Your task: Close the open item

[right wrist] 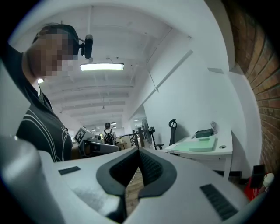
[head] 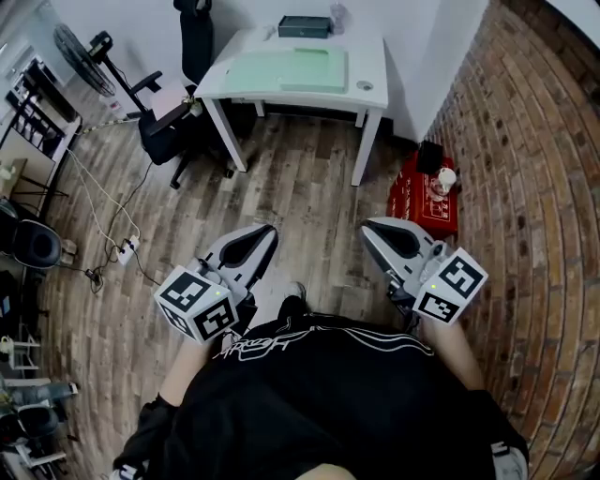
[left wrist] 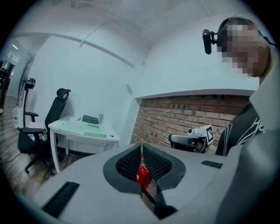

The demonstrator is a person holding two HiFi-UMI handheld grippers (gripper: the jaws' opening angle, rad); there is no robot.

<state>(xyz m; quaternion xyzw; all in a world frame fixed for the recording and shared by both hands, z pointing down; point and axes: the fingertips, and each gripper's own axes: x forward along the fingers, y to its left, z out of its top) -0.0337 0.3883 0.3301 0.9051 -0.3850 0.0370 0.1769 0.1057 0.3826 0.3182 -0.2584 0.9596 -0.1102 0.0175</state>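
A white table (head: 367, 56) stands far ahead against the white wall. On it lie a pale green mat (head: 291, 67) and a dark box (head: 305, 26) at the back edge; whether the box is open I cannot tell. Both grippers hang low, close to the person's body, well short of the table. My left gripper (head: 267, 231) is shut with nothing in it, its jaws meeting in the left gripper view (left wrist: 141, 149). My right gripper (head: 370, 228) is also shut and empty (right wrist: 138, 154). The table (right wrist: 205, 146) shows off to the right in the right gripper view.
A black office chair (head: 173, 127) stands left of the table. A red toolbox (head: 424, 192) with a small bottle on it sits by the brick wall (head: 534, 187) on the right. A fan (head: 80, 47) and a power strip with cables (head: 127, 248) are at the left.
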